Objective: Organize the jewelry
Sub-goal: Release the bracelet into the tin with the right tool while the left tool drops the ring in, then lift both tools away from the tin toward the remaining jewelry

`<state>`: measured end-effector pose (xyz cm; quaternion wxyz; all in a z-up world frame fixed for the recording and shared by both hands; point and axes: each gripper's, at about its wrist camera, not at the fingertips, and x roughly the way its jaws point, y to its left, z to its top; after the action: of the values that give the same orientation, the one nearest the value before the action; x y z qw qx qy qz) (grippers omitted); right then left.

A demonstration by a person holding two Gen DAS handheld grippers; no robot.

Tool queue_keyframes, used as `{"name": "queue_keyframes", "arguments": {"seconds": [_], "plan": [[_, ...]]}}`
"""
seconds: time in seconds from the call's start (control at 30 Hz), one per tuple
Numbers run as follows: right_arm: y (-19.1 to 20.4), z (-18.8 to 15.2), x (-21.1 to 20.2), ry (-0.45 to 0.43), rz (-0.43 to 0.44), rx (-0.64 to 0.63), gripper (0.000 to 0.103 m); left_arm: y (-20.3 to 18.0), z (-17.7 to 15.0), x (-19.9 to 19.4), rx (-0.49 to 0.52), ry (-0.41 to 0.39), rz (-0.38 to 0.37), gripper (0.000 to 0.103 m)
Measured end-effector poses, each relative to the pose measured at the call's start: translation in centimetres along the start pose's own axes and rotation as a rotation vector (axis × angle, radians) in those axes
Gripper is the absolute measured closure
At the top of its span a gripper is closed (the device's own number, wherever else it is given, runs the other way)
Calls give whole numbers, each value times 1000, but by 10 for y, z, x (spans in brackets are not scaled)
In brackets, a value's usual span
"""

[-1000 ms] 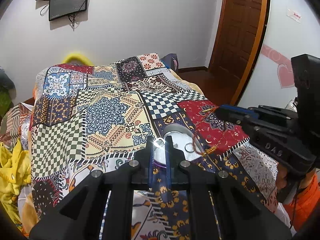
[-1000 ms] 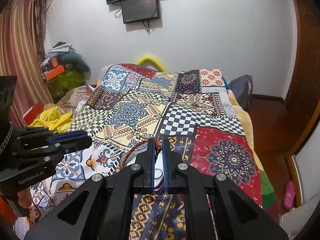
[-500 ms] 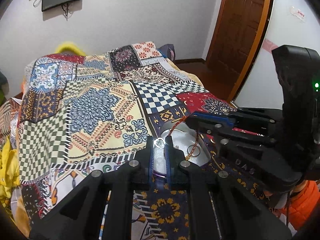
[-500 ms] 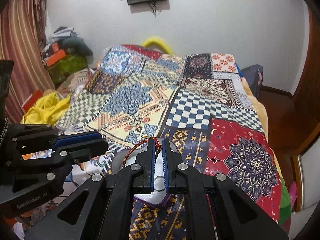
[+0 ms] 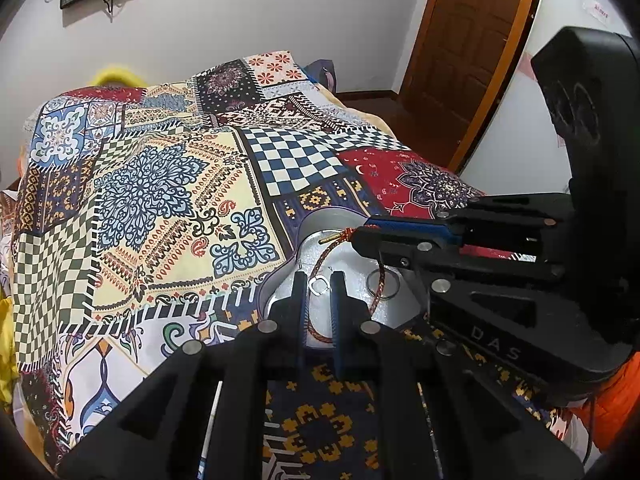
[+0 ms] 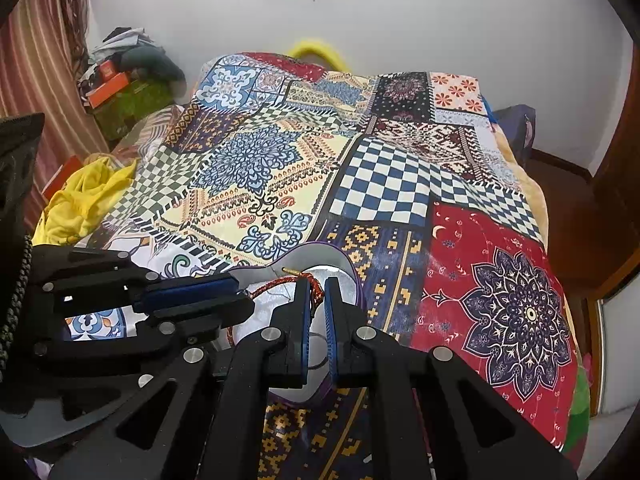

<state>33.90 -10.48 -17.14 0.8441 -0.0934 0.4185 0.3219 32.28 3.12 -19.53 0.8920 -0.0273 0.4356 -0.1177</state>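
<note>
A: Where's the jewelry? We see the red braided cord bracelet (image 5: 347, 264) looping across the white tray (image 5: 288, 286) on the bed's patchwork quilt (image 5: 168, 200), its gold tip (image 6: 289, 270) near the tray's far rim.

B: And a small silver ring (image 5: 320, 285) lies on the tray right between our left claw (image 5: 316, 286) fingers, with a larger ring (image 5: 383, 285) just beside the cord.

A: Is the left claw gripping that small ring?

B: No, its fingers stand apart with the ring loose in the gap. Our right claw (image 6: 316, 292) is nearly closed and pinches the cord near its knotted end.

A: So which step are we at?

B: We judge we're laying pieces into the tray: the small ring seems delivered, the bracelet not yet released.

A: Next move?

B: Probably lower the cord fully inside the tray, spread the right claw, and draw both back carefully. The cord could snag a finger or drag the rings along.
</note>
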Motion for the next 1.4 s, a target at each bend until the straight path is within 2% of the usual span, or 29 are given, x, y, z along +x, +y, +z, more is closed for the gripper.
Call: {"name": "queue_keyframes", "arguments": {"seconds": [0.17, 0.3, 0.47, 0.53, 0.63, 0.7, 0.83, 0.93, 1.2, 1.4], "plan": [[-2, 0, 1, 20, 8, 4, 93, 4, 1, 0, -17, 6, -5, 94], [-2, 0, -2, 18, 9, 14, 81, 4, 1, -3, -18, 8, -2, 94], [-2, 1, -16, -12, -10, 17, 72, 4, 1, -13, -21, -2, 8, 93], [-1, 1, -22, -24, -19, 15, 70, 3, 1, -21, -23, -12, 15, 89], [0, 0, -33, -42, -32, 12, 67, 3, 1, -34, -24, -32, 29, 78], [1, -1, -41, -54, -38, 13, 64, 1, 1, -45, -23, -44, 35, 78], [8, -5, -57, -79, -55, 3, 63, -2, -3, -64, -18, -61, 50, 75], [15, -11, -71, -100, -59, -7, 63, -5, -8, -78, -14, -72, 66, 65], [30, -30, -97, -124, -56, -12, 63, -11, -31, -107, -15, -71, 91, 61], [41, -52, -96, -93, -44, -11, 62, -13, -55, -112, -23, -36, 90, 61]]}}
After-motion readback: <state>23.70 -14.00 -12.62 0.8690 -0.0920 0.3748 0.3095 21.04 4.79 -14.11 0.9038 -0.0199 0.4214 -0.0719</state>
